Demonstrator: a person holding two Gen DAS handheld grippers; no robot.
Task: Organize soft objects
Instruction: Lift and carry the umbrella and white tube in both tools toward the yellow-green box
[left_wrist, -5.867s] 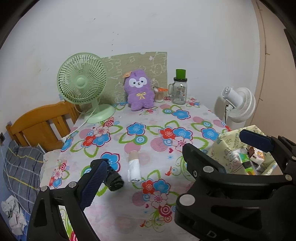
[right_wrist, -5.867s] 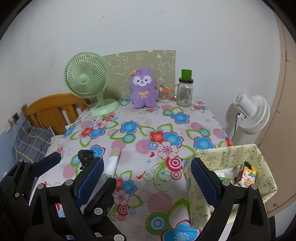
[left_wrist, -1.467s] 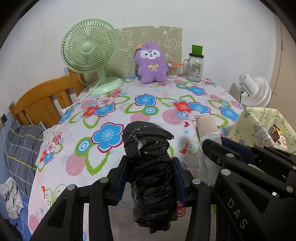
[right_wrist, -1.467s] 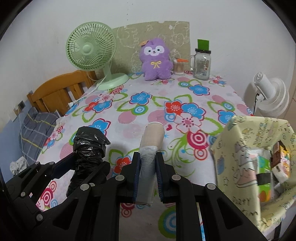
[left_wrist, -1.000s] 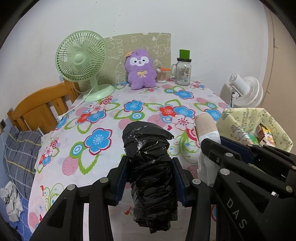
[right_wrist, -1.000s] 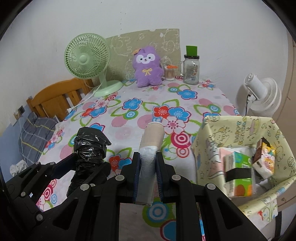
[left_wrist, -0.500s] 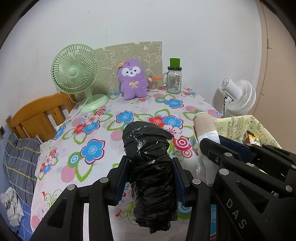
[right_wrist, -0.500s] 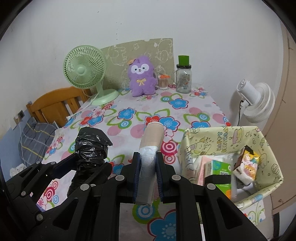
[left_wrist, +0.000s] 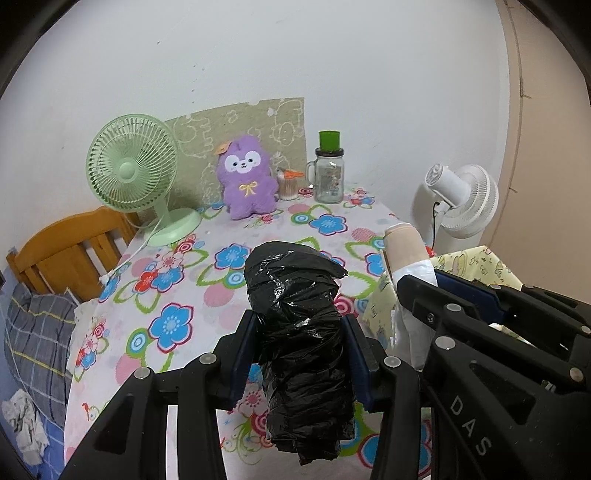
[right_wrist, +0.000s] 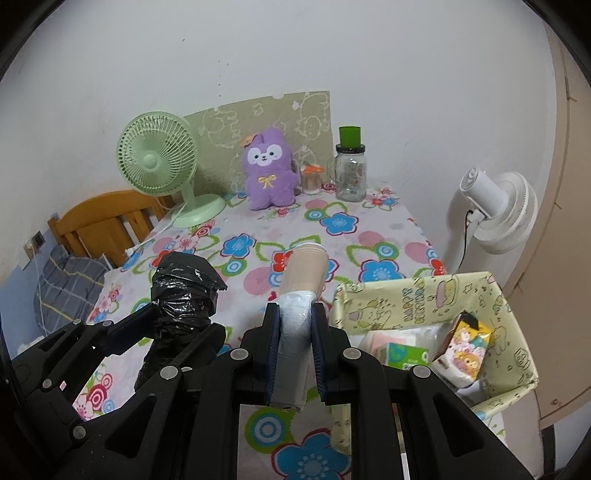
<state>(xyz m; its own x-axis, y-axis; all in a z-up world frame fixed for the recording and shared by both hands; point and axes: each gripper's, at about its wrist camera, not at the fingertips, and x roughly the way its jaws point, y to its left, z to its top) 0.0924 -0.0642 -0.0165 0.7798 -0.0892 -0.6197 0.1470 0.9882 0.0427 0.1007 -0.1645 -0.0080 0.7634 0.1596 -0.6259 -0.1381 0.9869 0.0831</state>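
- Nearest, the left tool (left_wrist: 301, 354) is clenched on the black bag roll (left_wrist: 299, 332), gripping it about mid-length so crumpled plastic sticks out above and hangs below the pads; the roll is held up in the air over the surface (left_wrist: 177, 295).
- Just beside it, the right tool (right_wrist: 294, 345) is clenched on the white bag roll (right_wrist: 297, 295), its bare cardboard core poking forward past the fingertips; this roll too is held aloft, near the bin's left rim.
- My reading is that the step in hand is carrying both rolls to the bin. To do it well, bring each roll fully over the opening before letting go, lower it past the rim, and release one at a time so the loose film does not snag on a pad or the paper-covered edge.
- The black roll looks squashy and slippery; a steady squeeze seems wise until it is inside.
- The patterned bin (right_wrist: 413, 295) stands at the right edge of the surface, open-topped, and already holds a green tissue pack (right_wrist: 400, 356), a cartoon-printed packet (right_wrist: 463, 345) and something pale pink beneath; room remains.
- Farthest, a glass jar (right_wrist: 350, 177) with a green lid stands by the wall beside a purple plush (right_wrist: 269, 173); it looks empty, though I cannot be sure.
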